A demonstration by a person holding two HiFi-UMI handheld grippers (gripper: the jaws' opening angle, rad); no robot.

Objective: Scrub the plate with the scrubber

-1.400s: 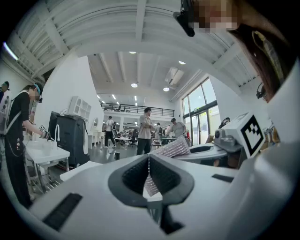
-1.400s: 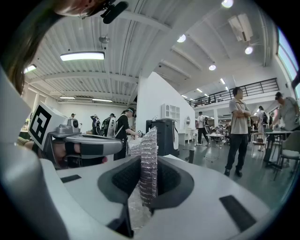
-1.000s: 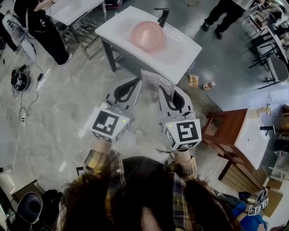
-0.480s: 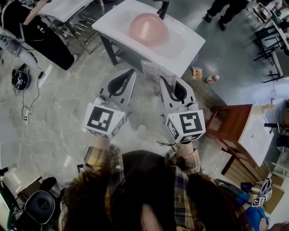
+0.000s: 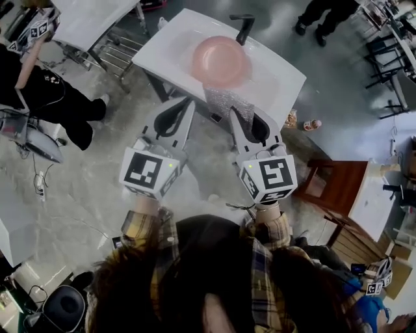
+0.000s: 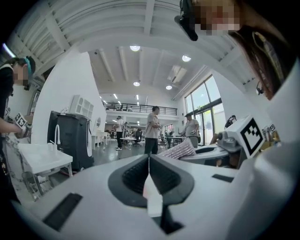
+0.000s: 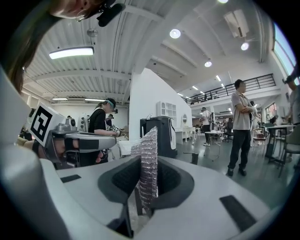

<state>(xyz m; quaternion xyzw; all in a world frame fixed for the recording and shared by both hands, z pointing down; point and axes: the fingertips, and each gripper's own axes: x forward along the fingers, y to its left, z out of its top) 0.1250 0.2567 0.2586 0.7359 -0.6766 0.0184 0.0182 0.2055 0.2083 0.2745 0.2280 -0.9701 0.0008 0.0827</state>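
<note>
A pink plate (image 5: 221, 60) lies in the white sink (image 5: 273, 78) ahead of me, below the dark tap (image 5: 244, 27). My right gripper (image 5: 233, 117) is shut on the silvery mesh scrubber (image 5: 224, 104), which stands up between its jaws (image 7: 149, 168); it hangs short of the sink's near edge. My left gripper (image 5: 188, 107) is shut with nothing in it, its jaws pressed together (image 6: 149, 164), level with the right one. Both point up and forward in the gripper views, so the plate does not show there.
A second white sink table (image 5: 91, 19) stands at the far left with a person in black (image 5: 45, 97) beside it. A brown cabinet (image 5: 331, 188) is at my right. A person's legs (image 5: 325, 19) stand beyond the sink. Small items (image 5: 302, 121) lie on the floor.
Both grippers have risen slightly and stayed side by side. The sink and plate have shifted in the head view, and the person in black has moved left.
</note>
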